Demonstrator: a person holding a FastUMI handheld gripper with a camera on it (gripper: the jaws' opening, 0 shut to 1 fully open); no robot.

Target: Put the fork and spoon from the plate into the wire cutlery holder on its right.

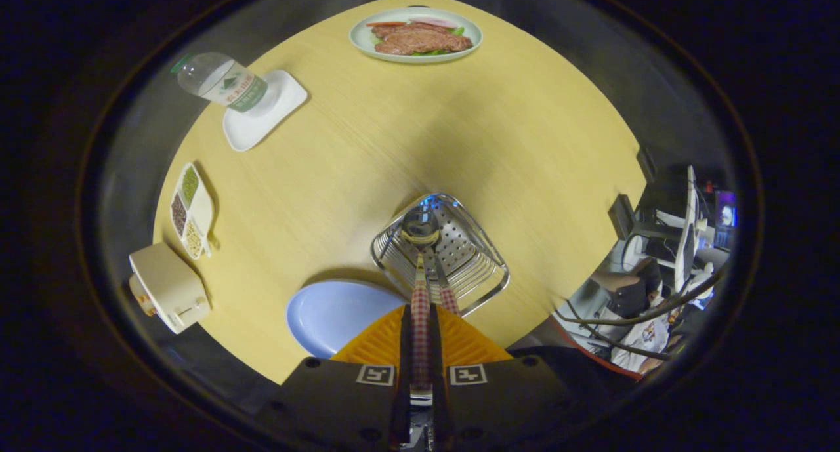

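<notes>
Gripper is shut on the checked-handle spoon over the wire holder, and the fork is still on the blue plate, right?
Not quite. In the gripper view the gripper is shut on the checked-handle spoon over the wire cutlery holder, but the blue oval plate is bare; a second checked handle already stands in the holder.

My gripper (420,321) points steeply down from above, its two fingers drawn almost together and pressing from both sides on a slim checked handle (420,337).

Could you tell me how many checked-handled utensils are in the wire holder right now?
2. The spoon hangs bowl-down in the wire holder, its checked handle clamped in the tool. A second checked handle leans just right of it; its head is hidden.
</notes>
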